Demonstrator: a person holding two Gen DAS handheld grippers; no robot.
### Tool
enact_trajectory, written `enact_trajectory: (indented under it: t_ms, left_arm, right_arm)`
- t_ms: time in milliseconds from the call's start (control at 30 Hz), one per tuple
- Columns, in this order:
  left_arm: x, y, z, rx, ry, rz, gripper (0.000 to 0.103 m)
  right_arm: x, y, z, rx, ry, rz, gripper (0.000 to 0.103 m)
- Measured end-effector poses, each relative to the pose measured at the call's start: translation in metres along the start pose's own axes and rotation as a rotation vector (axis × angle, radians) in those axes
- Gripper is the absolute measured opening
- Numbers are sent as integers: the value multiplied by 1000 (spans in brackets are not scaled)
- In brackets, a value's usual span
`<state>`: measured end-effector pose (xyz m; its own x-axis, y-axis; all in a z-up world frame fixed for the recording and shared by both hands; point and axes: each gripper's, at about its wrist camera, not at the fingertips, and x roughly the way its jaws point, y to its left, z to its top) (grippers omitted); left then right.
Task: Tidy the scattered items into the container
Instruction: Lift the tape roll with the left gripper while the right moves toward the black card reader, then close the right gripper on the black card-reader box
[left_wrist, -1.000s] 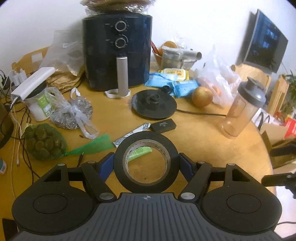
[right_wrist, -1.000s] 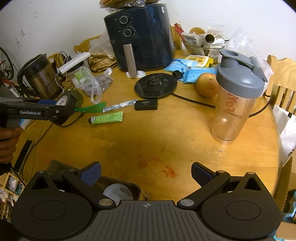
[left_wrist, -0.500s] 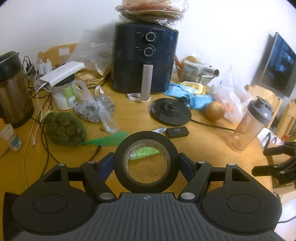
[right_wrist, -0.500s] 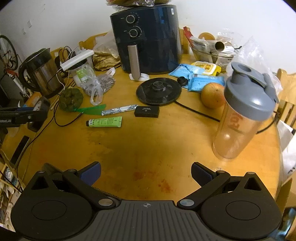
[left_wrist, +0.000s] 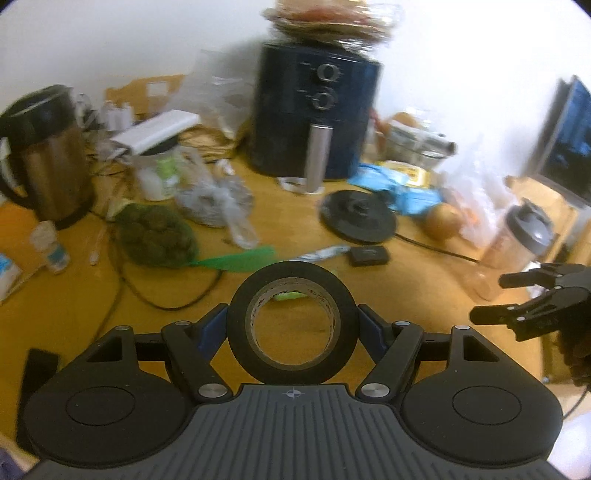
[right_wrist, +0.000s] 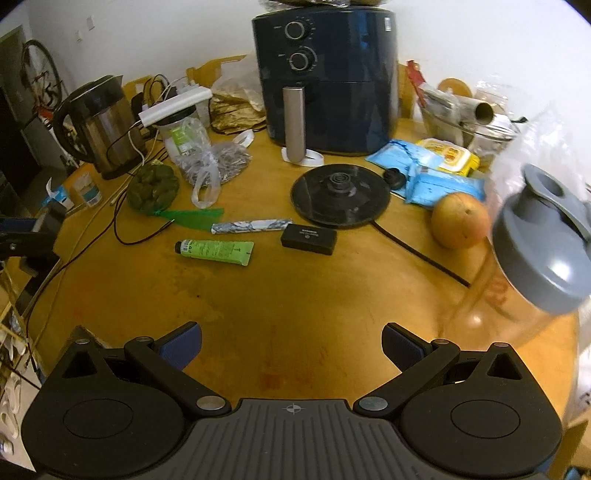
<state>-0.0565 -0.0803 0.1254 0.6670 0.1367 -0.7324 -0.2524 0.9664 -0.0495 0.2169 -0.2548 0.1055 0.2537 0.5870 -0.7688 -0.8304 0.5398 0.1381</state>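
My left gripper (left_wrist: 291, 325) is shut on a black roll of tape (left_wrist: 240, 325), gripped upright by its outer sides above the wooden table (left_wrist: 424, 295). It also shows at the left edge of the right wrist view as the left gripper (right_wrist: 22, 236). My right gripper (right_wrist: 291, 345) hangs open over bare table with nothing between its fingers, and appears in the left wrist view as the right gripper (left_wrist: 517, 299). Loose ahead lie a green tube (right_wrist: 214, 252), a foil stick pack (right_wrist: 251, 225) and a small black box (right_wrist: 308, 239). I cannot pick out the container.
At the back stands a dark air fryer (right_wrist: 325, 74), with a kettle (right_wrist: 99, 125) to the left and its base (right_wrist: 340, 199) in the middle. A net bag of green balls (right_wrist: 153, 187), an orange (right_wrist: 460, 220) and cables also lie there. A shaker bottle (right_wrist: 535, 258) stands close on the right.
The left view has pulled back and swung left, bringing the kettle into view, with the tape still held. My right gripper moved forward over the table; the cardboard box below it dropped out of view.
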Motion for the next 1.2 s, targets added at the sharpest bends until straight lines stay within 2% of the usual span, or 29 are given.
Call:
enact_trajectory:
  t_ms: [300, 700, 1000, 1200]
  left_arm:
    - [-12, 17, 2, -68, 11, 88, 72]
    - [-19, 17, -10, -120, 42, 65, 72]
    - [-21, 19, -16, -160, 60, 97, 72]
    - [-23, 23, -21, -193, 74, 122, 72]
  right_arm:
    - [30, 1, 19, -76, 5, 44, 103]
    - [80, 2, 38, -150, 30, 74, 103]
    - [122, 2, 45, -99, 39, 37, 103]
    - [153, 4, 52, -54, 33, -35, 103]
